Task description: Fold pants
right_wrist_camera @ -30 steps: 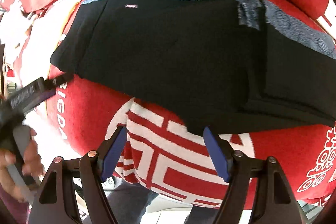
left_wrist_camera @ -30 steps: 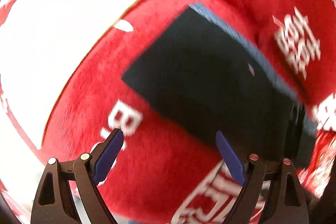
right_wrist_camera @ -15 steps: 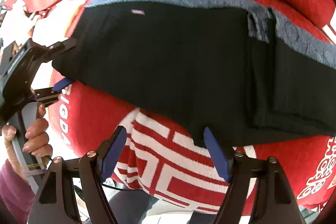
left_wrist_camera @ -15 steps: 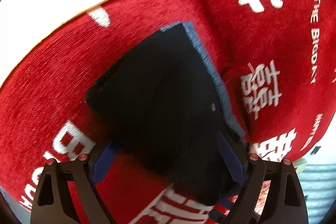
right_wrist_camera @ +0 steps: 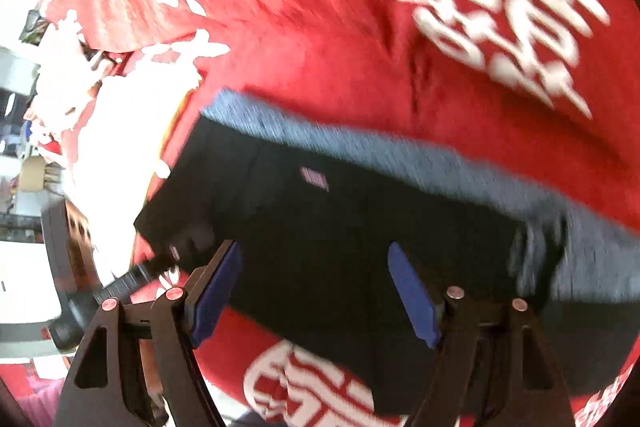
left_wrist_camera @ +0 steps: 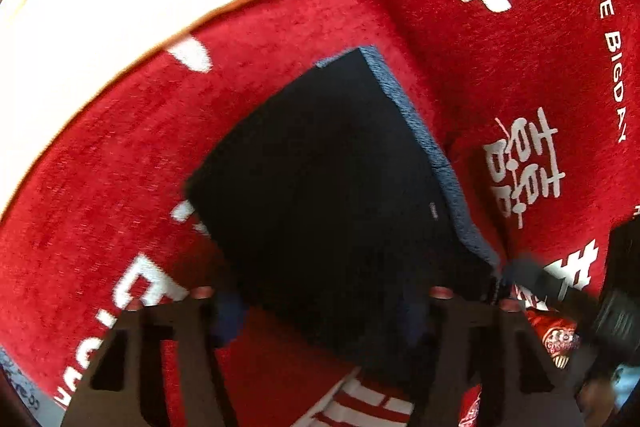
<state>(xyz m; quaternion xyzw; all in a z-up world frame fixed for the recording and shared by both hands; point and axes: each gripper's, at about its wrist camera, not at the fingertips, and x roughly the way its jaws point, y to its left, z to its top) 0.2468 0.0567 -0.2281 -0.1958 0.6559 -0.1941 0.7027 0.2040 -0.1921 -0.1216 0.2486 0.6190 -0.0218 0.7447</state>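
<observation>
Both tools have dropped closer onto the folded pants (right_wrist_camera: 360,259) (blurred), each spread wide, fabric hiding the left's tips.

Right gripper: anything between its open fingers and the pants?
Nothing separate. In the right wrist view the right gripper is open directly over the black pants; only their fabric fills the gap.

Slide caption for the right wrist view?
Open right gripper poised over black folded pants on a red blanket.

Left claw (left_wrist_camera: 320,311) and right claw (right_wrist_camera: 314,291) both gape wide, fingers spread.
</observation>
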